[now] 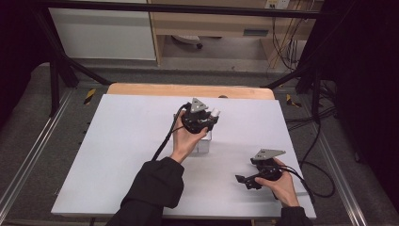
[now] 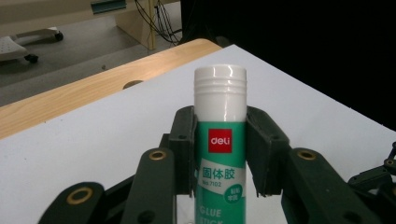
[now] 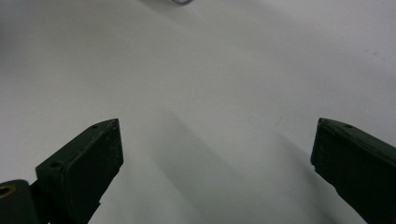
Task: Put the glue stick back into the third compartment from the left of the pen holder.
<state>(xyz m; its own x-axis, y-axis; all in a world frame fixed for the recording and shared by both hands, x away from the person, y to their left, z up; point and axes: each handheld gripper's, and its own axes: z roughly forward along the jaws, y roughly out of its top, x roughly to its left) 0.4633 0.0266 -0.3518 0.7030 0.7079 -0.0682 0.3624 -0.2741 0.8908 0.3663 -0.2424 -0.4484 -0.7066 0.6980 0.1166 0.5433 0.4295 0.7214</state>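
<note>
High view: white worktop (image 1: 117,155) with a wooden edge at 12 o'clock, grey floor and rails around it. Left gripper (image 1: 212,114) sits a little past the worktop's centre toward 12 o'clock, held in the left hand (image 1: 186,140), cable trailing down toward 7 o'clock along the black sleeve. White cap of the glue stick (image 1: 214,112) pokes out at the gripper's tip toward 2 o'clock. A small clear thing stands on the worktop just under the gripper, too blurred to name. Right gripper (image 1: 239,180) is near the worktop's 5 o'clock corner, held low in the right hand (image 1: 282,186), fingers pointing toward 9 o'clock, grey three-cornered plate on top, well apart from the left gripper. Left gripper view: fingers (image 2: 184,140) are clamped on the glue stick (image 2: 220,154), one pad on each side of the green body just below the white ribbed cap. Stick stands upright in frame, red Deli logo and green label facing the camera, cap at 12 o'clock. Behind it the white worktop and wooden edge run toward 10 o'clock. Right gripper view: fingers (image 3: 88,163) stand wide apart at 7 and 4 o'clock, nothing between them, bare white worktop (image 3: 210,93) underneath, close.
</note>
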